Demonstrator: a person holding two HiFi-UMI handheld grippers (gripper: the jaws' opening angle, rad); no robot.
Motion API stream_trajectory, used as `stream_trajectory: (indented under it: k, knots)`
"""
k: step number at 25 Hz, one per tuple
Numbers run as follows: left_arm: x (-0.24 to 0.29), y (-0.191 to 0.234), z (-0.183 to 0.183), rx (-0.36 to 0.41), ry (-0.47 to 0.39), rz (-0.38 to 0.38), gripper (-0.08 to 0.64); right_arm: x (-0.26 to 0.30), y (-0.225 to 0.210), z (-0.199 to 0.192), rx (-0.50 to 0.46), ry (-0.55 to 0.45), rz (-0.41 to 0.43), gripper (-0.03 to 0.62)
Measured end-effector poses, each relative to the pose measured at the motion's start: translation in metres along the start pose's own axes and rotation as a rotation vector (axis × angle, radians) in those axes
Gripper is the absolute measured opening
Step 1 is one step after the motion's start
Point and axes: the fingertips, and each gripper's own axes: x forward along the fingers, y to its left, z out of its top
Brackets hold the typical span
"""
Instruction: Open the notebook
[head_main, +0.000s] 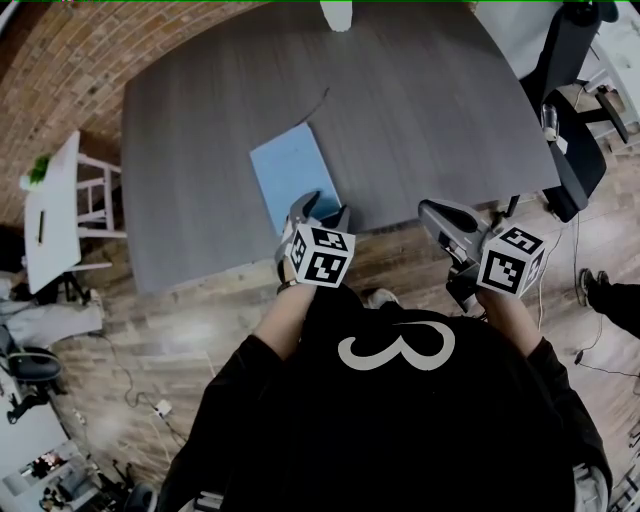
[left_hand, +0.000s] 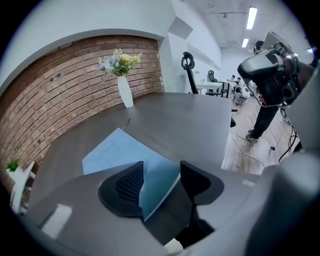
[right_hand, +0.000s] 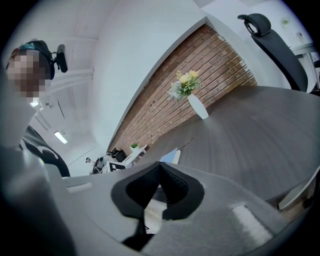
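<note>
A light-blue notebook (head_main: 288, 170) lies shut on the grey table (head_main: 190, 150), close to the near edge. My left gripper (head_main: 320, 212) is at its near right corner and points down at it. In the left gripper view the jaws stand open (left_hand: 161, 167); the notebook's (left_hand: 112, 150) corner rises between them, lying along the left pad, with a gap to the right pad. My right gripper (head_main: 432, 210) hangs off the table's near edge, to the right of the notebook. Its tips meet (right_hand: 160, 167) with nothing between them, and a strip of the notebook (right_hand: 171, 156) shows beyond.
A white vase of flowers (left_hand: 124, 90) stands at the table's far edge. A thin dark pen or cord (head_main: 318, 100) lies beyond the notebook. A black office chair (head_main: 570, 110) is at the right, a white side table (head_main: 55, 210) at the left, and someone's shoe (head_main: 598, 288) on the wooden floor.
</note>
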Motion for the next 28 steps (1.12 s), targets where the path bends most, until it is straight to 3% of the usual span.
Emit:
stream_trajectory:
  k: [19,23,28]
  knots:
    - [-0.064,0.019,0.025,-0.137,-0.150,0.088,0.049,0.011,0.028,0.009,-0.053,0.026,0.119,0.000]
    - [-0.086,0.036,0.023,-0.167,-0.175,0.143,0.038,0.022,0.037,0.012,-0.069,0.028,0.156,0.001]
    - [-0.110,0.052,0.015,-0.262,-0.205,0.191,0.035,0.030,0.045,0.013,-0.083,0.044,0.191,0.000]
